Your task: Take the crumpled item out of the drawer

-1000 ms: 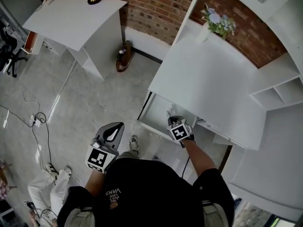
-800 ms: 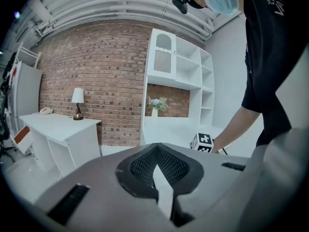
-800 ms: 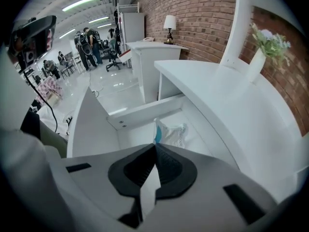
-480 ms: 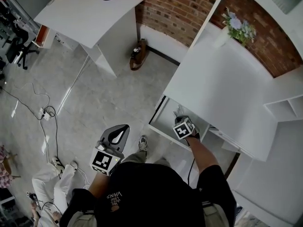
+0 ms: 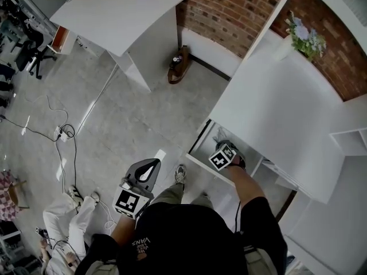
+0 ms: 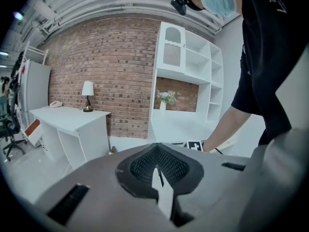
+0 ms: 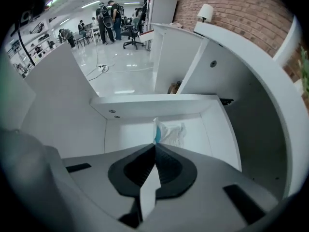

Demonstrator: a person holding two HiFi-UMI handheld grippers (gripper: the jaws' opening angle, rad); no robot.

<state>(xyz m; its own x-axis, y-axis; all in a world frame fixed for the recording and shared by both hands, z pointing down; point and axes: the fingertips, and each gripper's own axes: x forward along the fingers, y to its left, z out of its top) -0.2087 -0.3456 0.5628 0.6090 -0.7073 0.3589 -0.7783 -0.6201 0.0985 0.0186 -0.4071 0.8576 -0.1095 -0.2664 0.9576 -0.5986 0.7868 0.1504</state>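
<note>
A white drawer [image 5: 199,146] stands pulled out from under the white desk [image 5: 275,107]. In it lies a crumpled white item [image 5: 220,134] with a teal patch [image 7: 172,132]. My right gripper [image 5: 222,144] reaches down into the drawer [image 7: 125,134]. In the right gripper view its jaws [image 7: 155,143] are pressed together at the item's near edge, which rises straight from their tip. My left gripper [image 5: 153,164] hangs shut and empty at the person's left side, over the floor, in the left gripper view [image 6: 157,148] pointing at the room.
The desk top overhangs the back of the drawer. A second white desk [image 5: 123,16] with a lamp stands at the far left. Cables [image 5: 60,133] lie on the grey floor. A vase of flowers [image 5: 303,36] stands on the desk. White shelves rise at the right.
The head view has drifted, so the scene sits lower and further right. My right gripper stays in the drawer at the crumpled item; my left gripper has hardly moved.
</note>
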